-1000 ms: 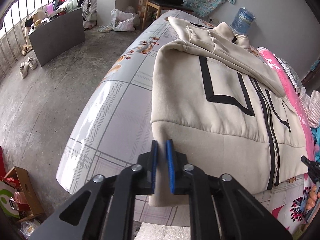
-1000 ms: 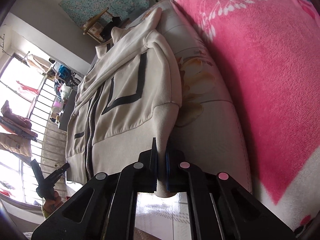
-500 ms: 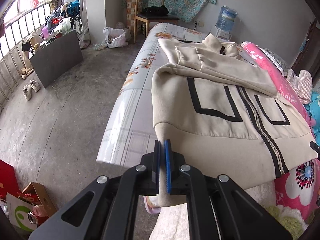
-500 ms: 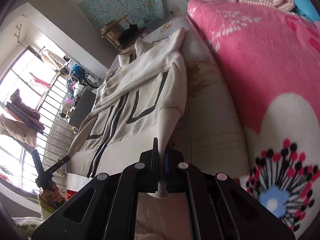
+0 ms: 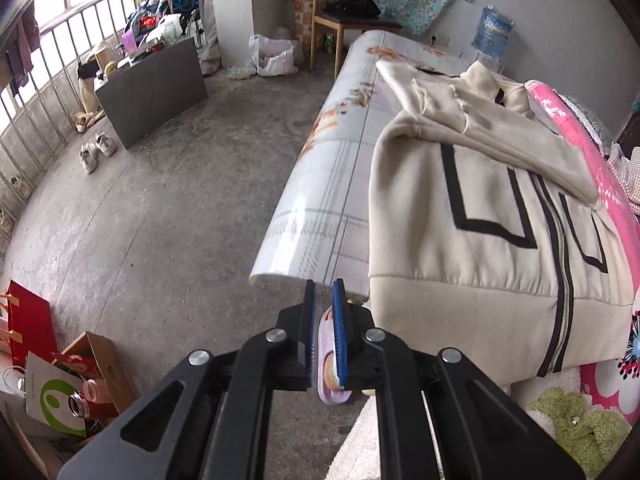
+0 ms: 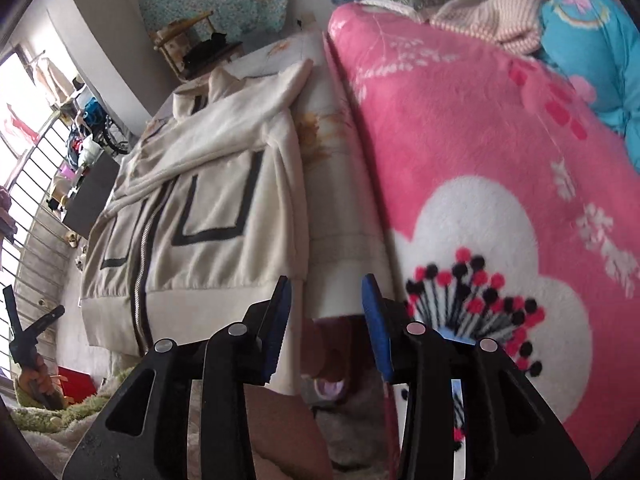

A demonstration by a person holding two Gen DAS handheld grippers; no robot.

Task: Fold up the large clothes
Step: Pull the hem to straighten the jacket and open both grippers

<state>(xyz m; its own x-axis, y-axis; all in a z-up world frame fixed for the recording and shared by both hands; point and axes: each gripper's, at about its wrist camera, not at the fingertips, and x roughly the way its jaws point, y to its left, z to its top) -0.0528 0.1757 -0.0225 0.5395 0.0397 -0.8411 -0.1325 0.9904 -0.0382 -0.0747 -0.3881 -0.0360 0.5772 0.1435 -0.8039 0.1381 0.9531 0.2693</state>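
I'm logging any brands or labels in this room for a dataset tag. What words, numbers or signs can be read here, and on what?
No readable words or numbers.
White paper bag on the floor: a green round logo, no letters legible.
Water jug by the wall: a label, too blurred to read.
Pink blanket: block marks that may be characters, illegible.
Cream jacket: only black stripes, no text.

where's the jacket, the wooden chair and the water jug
jacket [image 5: 480,264], left wrist view, on its front panel below the black outline
wooden chair [image 5: 340,20], left wrist view, on the seat's front edge
water jug [image 5: 494,34], left wrist view, on the blue bottle's body
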